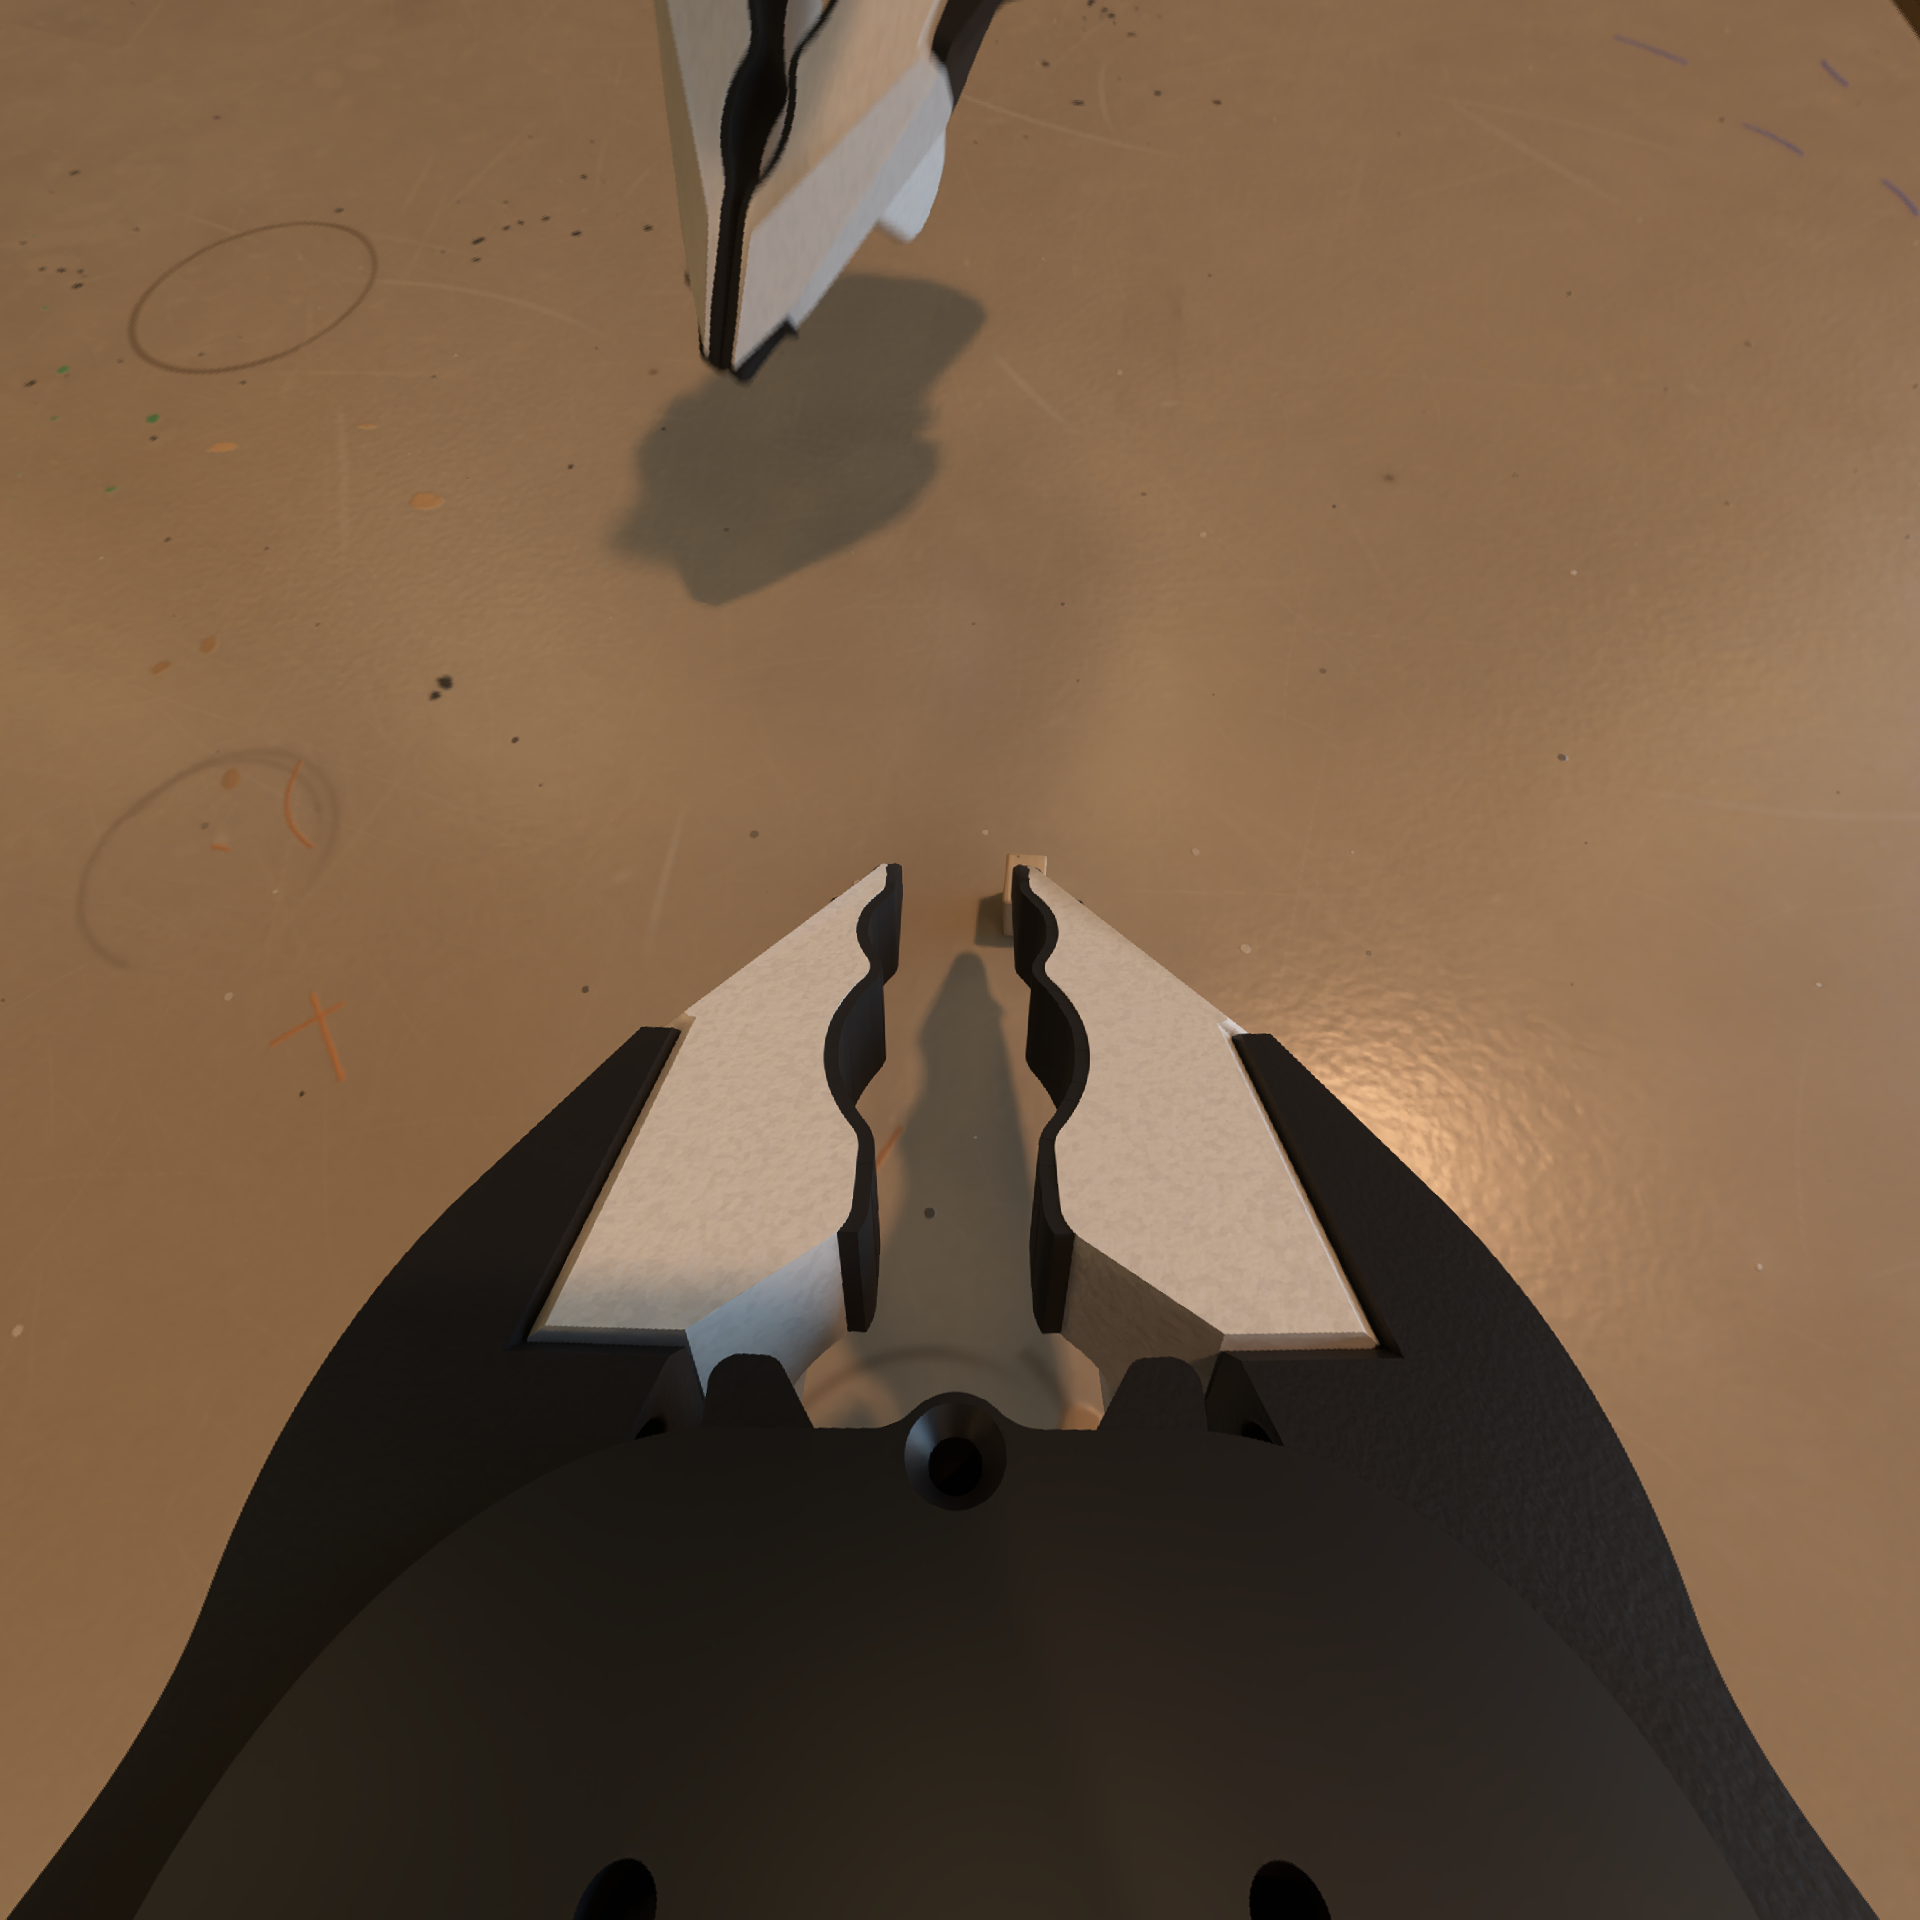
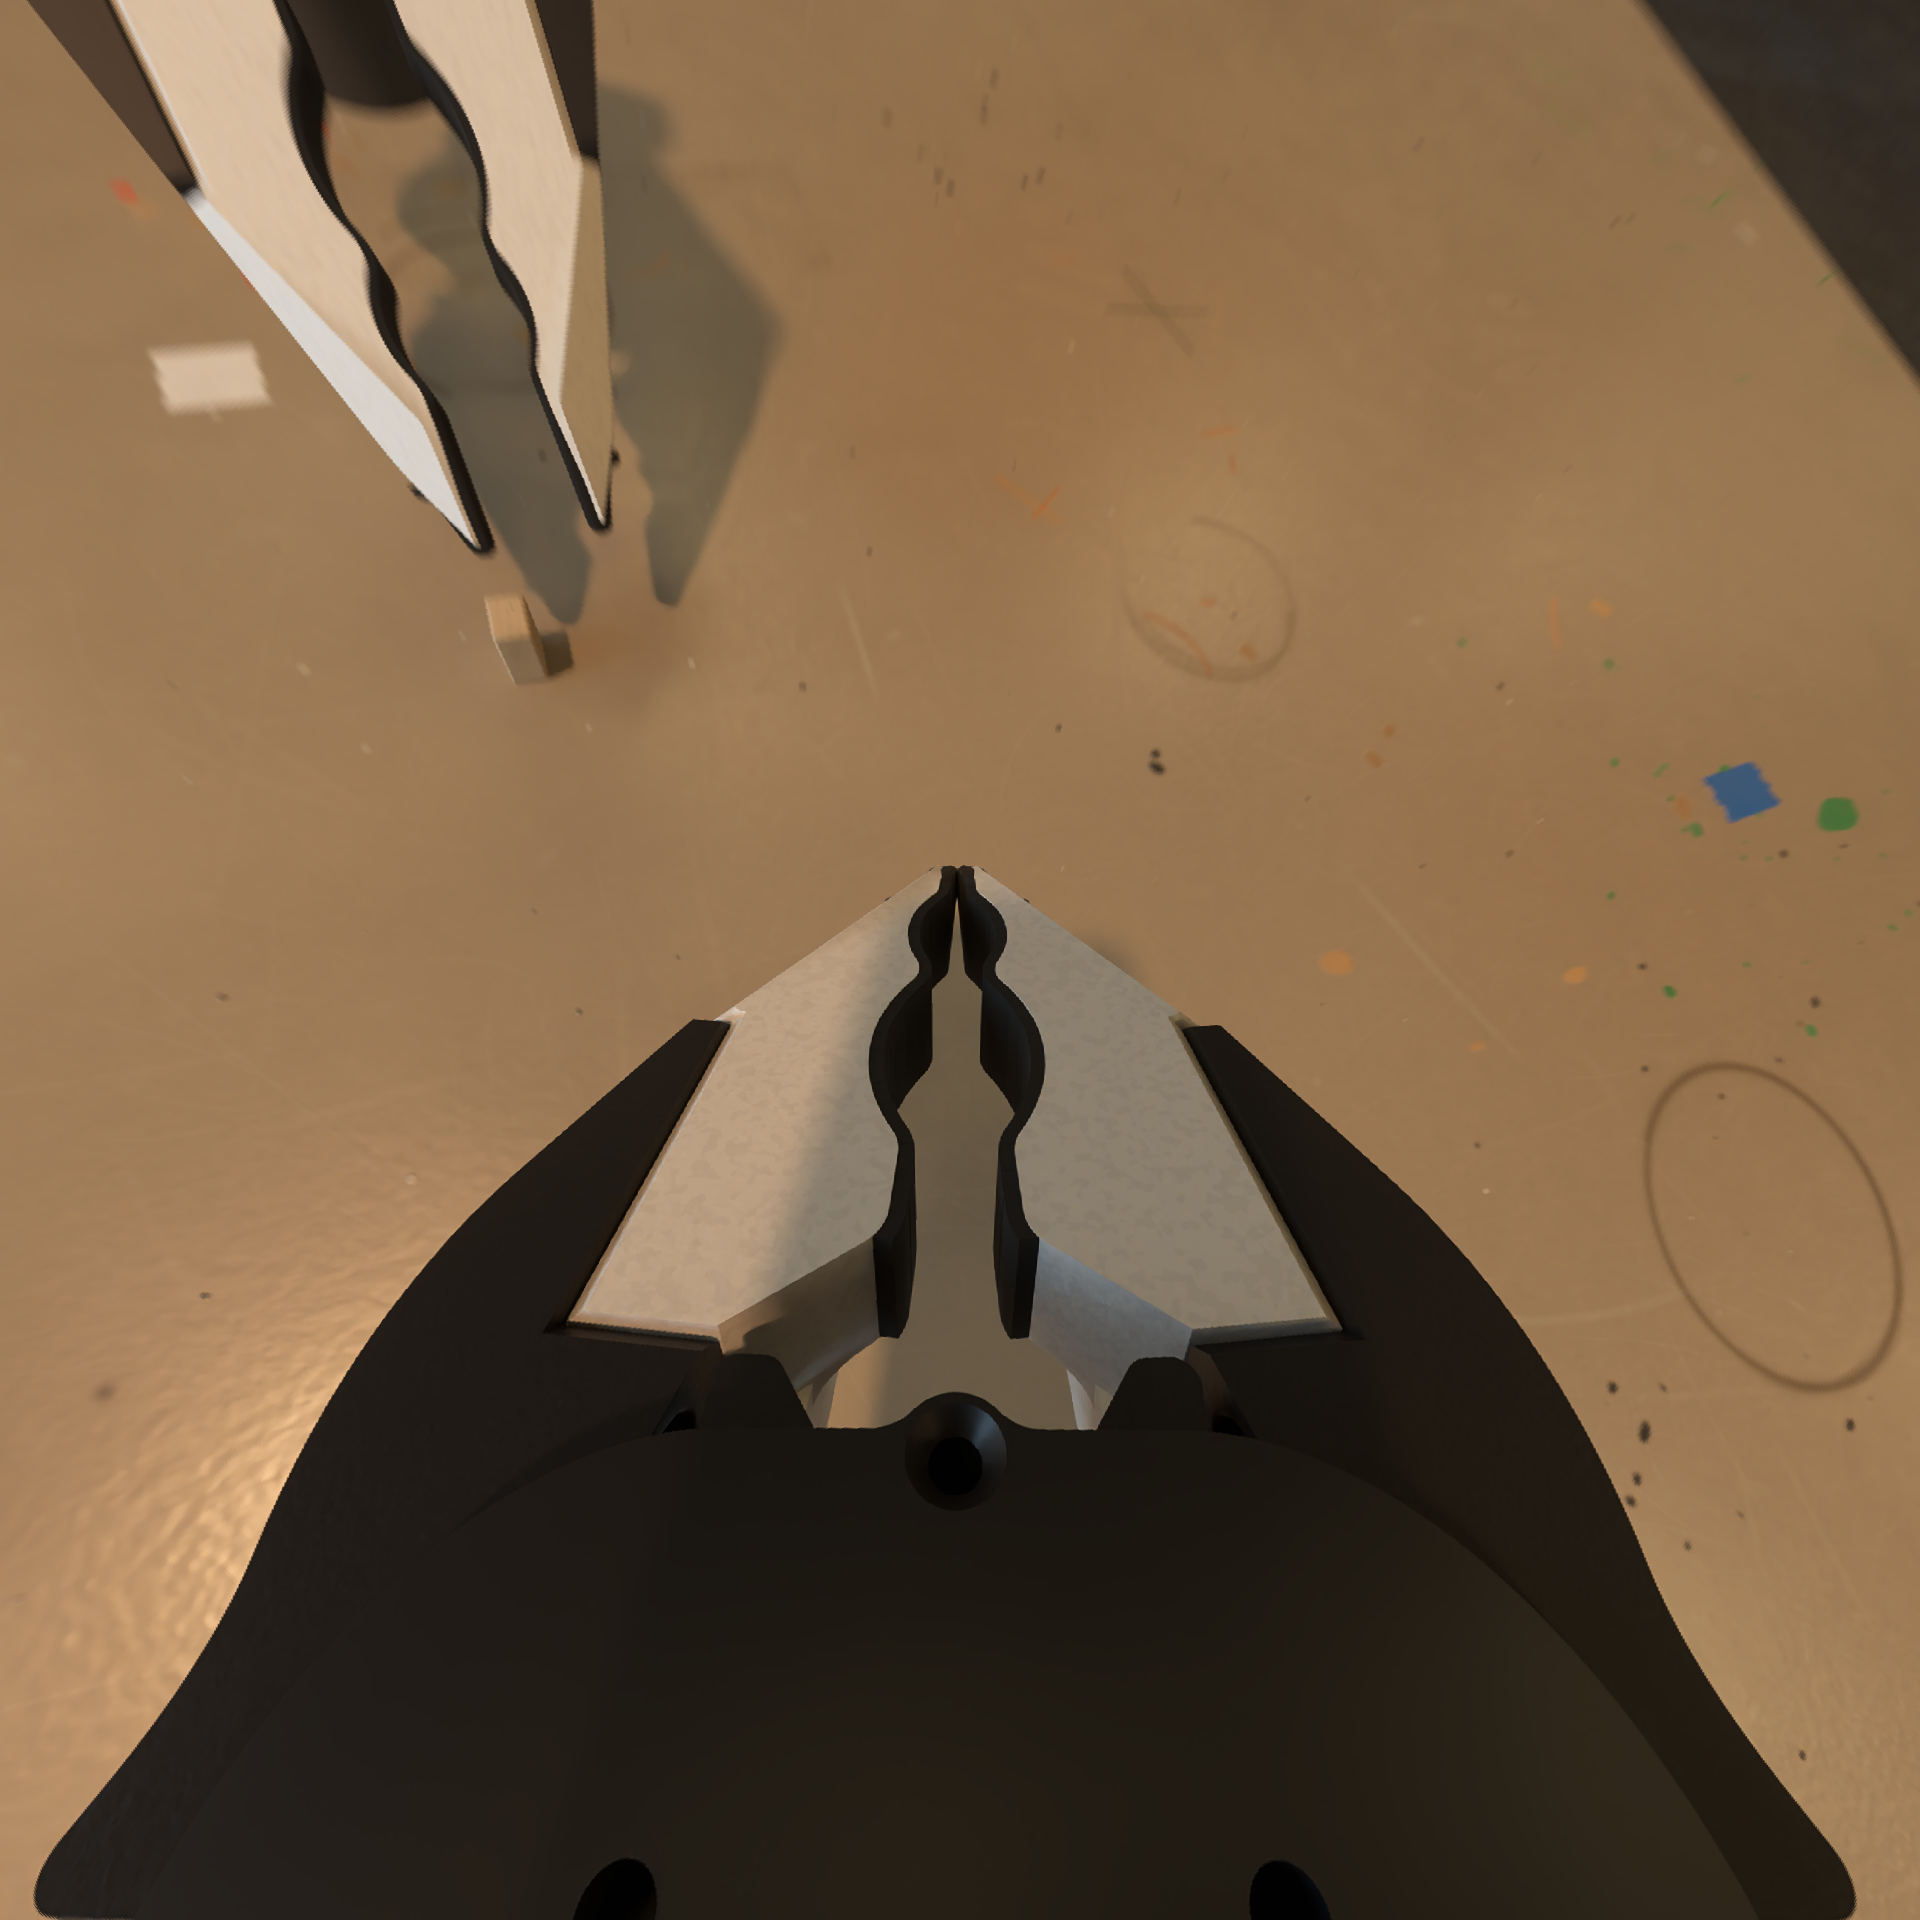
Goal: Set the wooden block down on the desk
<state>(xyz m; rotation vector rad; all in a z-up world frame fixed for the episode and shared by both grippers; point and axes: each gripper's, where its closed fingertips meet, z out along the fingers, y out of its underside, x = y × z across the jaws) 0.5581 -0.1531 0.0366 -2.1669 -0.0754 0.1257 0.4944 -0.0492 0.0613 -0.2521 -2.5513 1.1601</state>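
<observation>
The small wooden block [image 2: 525, 639] rests on the brown desk [image 2: 935, 675], just below the tips of my left gripper [image 2: 537, 530]. That gripper is open, empty, and apart from the block. In the left wrist view my left gripper [image 1: 958, 873] is open, and the block [image 1: 1000, 906] peeks out beside its right fingertip, mostly hidden. My right gripper [image 2: 956, 871] is shut on nothing and hovers above bare desk, well away from the block. It also shows at the top of the left wrist view [image 1: 729, 358], shut, casting a shadow.
The desk's edge [image 2: 1808, 197] runs along the top right, with dark floor beyond. A white patch [image 2: 208, 376], a blue tape square [image 2: 1740, 792], a green dot [image 2: 1837, 814] and ring stains [image 2: 1766, 1226] mark the surface.
</observation>
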